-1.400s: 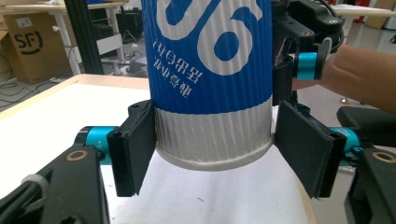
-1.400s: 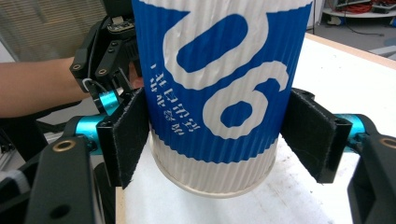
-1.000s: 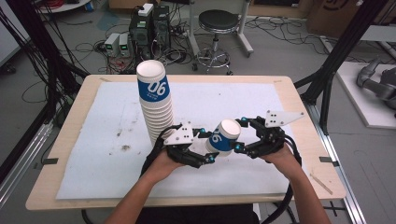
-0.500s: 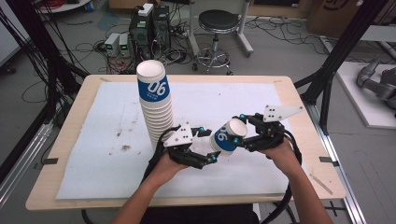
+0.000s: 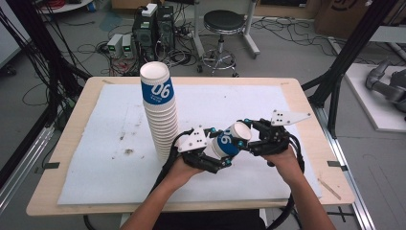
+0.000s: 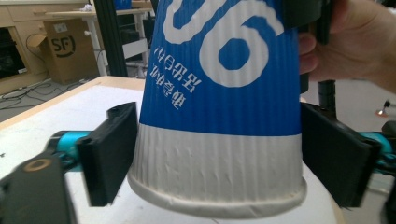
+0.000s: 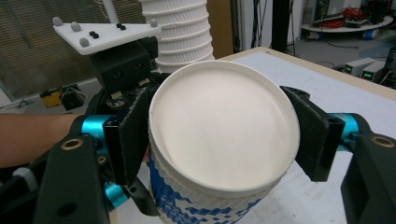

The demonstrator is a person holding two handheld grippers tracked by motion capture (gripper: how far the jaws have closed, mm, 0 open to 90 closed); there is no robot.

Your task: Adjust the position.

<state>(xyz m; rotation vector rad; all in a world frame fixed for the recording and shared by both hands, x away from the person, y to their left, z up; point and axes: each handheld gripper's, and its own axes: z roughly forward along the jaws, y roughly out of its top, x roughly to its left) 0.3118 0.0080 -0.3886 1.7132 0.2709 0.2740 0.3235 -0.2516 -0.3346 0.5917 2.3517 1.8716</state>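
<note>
Your right gripper (image 7: 219,140) has just clamped its pads on the rim end of the blue-and-white paper cup (image 5: 229,140), while your left gripper (image 6: 224,163) has been opening. Its jaws now stand apart, flanking the cup's base without squeezing. The hand-over looks done, so the right can carry it to the cup stack (image 5: 160,115).

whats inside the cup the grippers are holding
Nothing that can be seen: the right gripper view looks into the cup and shows a bare white inside. The lowest part by its base is hard to make out. Behind it rises the stack of cups.
</note>
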